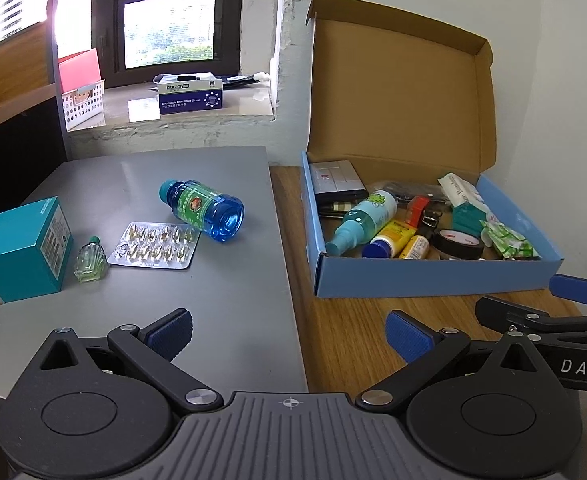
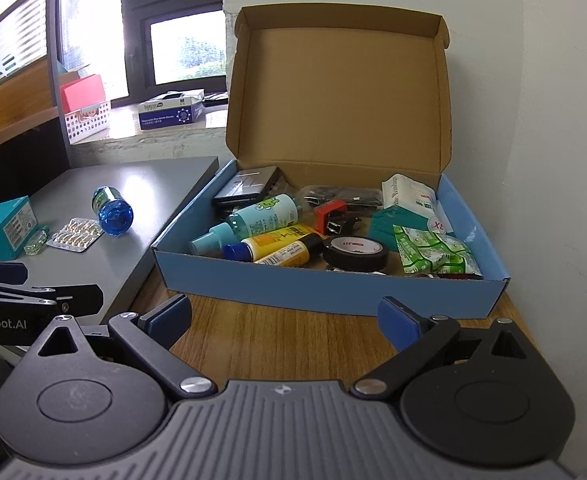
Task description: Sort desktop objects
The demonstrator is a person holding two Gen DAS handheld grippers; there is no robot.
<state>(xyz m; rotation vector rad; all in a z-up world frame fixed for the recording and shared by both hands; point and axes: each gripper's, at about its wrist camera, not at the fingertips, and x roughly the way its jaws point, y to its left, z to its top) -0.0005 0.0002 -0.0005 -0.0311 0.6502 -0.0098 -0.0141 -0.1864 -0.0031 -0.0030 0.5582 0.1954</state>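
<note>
A wooden desk in a white-walled corner carries a raised grey platform beside the open blue cardboard box of sundries, bare wood before both wide-open grippers, left and right.

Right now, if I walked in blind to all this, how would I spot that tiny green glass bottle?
Start at the grey tabletop left of the open blue box. Near its left edge stands a teal carton, and the small green bottle stands upright right beside it. Unlike the flat pill blister pack and the big blue bottle lying on its side, it is tiny, ribbed and pale green.
</note>
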